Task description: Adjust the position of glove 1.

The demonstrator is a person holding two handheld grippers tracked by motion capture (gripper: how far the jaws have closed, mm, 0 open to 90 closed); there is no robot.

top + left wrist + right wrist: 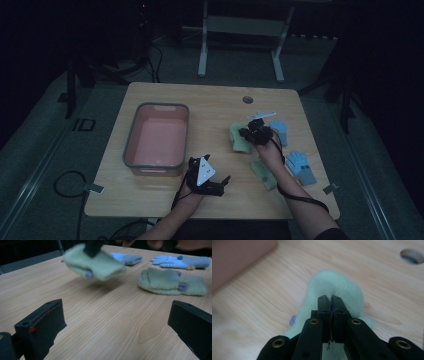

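A light green glove (334,283) hangs just above the wooden table (210,105), pinched in my right gripper (331,300), whose jaws are shut on its fabric. From above, this glove (239,140) and the right gripper (248,133) sit right of the table's centre. In the left gripper view the lifted glove (97,263) floats over its shadow. Its matching green glove (172,282) lies flat on the table (263,172) near my right forearm. My left gripper (220,185) rests near the front edge, open and empty, and its jaws (117,322) stand wide apart.
A grey-rimmed bin with a pink inside (131,140) stands on the left half of the table and shows as a pink wall (239,257) in the right gripper view. Two blue gloves (279,129) (301,166) lie at the right. A cable hole (247,99) is at the back.
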